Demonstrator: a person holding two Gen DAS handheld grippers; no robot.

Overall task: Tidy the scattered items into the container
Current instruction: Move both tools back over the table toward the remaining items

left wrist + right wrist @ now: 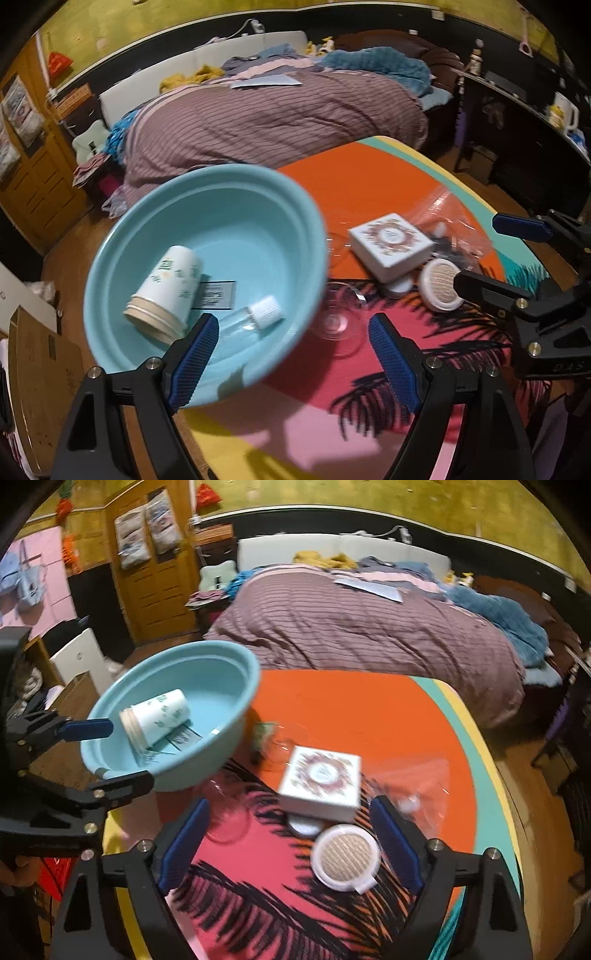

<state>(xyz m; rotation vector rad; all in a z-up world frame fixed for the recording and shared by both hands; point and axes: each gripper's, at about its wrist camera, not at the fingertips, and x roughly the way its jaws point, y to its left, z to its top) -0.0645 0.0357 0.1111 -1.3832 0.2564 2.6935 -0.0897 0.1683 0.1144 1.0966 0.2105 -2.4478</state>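
Blue basin (280, 206) sits at the table's (369, 709) left edge; inside, a paper cup (168, 291) lies on its side, long axis slanting, open mouth toward the near-left rim, and a small clear bottle (251, 317) lies beside it, white cap pointing right. Still out on the table: a square white box (321, 782) flat, a round compact (345, 856) just in front of it, a clear bag (424, 790) to the right. Left gripper (291, 358) hangs over the basin's near rim, jaws apart, empty; right gripper (291, 845) jaws wide apart, straddling the compact without touching.
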